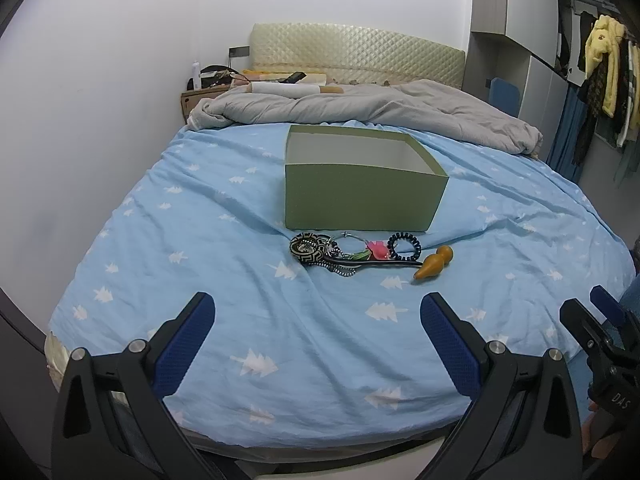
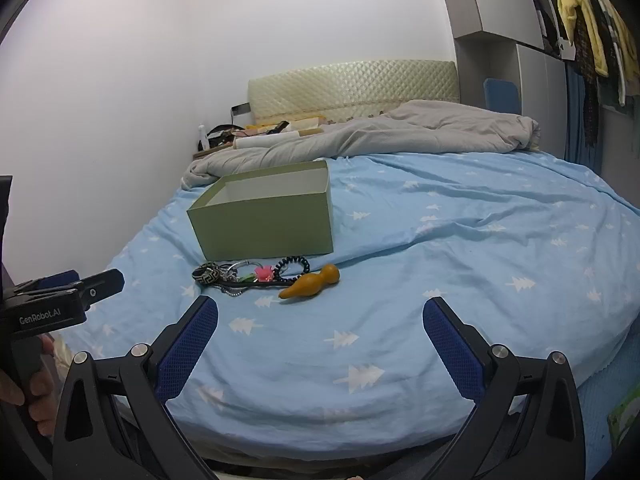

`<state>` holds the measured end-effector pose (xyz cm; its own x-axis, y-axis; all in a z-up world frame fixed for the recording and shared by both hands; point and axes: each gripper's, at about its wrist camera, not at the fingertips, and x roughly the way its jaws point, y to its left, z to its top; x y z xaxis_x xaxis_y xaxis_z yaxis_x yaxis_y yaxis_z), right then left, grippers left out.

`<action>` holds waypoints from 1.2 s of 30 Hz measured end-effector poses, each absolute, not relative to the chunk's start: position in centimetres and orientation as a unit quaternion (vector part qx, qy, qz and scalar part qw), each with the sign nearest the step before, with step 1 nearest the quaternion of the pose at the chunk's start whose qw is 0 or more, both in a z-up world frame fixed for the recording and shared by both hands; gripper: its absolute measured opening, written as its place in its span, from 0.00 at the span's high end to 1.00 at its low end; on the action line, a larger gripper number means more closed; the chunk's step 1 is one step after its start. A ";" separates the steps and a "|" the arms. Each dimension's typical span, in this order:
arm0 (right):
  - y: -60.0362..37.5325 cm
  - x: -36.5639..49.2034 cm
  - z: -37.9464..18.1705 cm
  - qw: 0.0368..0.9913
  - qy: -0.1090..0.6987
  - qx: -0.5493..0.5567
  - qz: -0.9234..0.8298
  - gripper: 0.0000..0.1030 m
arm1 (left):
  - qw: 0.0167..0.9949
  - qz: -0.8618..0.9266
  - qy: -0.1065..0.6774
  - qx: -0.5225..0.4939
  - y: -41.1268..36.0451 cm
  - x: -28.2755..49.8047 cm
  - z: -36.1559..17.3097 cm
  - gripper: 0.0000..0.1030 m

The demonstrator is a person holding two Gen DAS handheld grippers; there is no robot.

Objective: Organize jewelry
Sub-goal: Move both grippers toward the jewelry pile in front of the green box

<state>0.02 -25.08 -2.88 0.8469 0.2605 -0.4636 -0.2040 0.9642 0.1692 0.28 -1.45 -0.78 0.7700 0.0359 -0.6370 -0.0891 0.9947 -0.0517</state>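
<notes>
While both grippers hover at the bed's near edge, the left gripper (image 1: pixel 318 328) and right gripper (image 2: pixel 320 332) spread wide and hold nothing. One blue sheet (image 1: pixel 224 272) with white trees covers the bed. Midway lies one jewelry pile (image 1: pixel 352 252) with one orange gourd (image 1: pixel 434 262) at its right, just before one open green box (image 1: pixel 360 196). Farther lies a grey duvet (image 1: pixel 360 108), then a headboard (image 1: pixel 360 56) against the white wall. Only the right view shows a hand (image 2: pixel 38 404).

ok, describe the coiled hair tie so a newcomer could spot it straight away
Find the green box on the blue bedsheet; a small heap of trinkets lies just in front of it. The hair tie sits toward the heap's right end, between the pink flower and the orange gourd: the only black spiral ring.
</notes>
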 end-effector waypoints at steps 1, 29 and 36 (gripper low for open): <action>-25.1 0.0 -2.8 0.959 0.249 0.057 0.121 0.00 | 0.940 0.033 0.337 -0.040 -1.5 0.2 -0.8 0.01; -24.4 0.4 -3.8 0.955 0.257 0.064 0.132 0.00 | 0.941 0.032 0.333 -0.056 -0.1 0.0 -1.2 0.01; -24.1 0.6 -3.7 0.956 0.250 0.068 0.135 0.00 | 0.941 0.035 0.333 -0.058 0.3 0.4 -1.5 0.01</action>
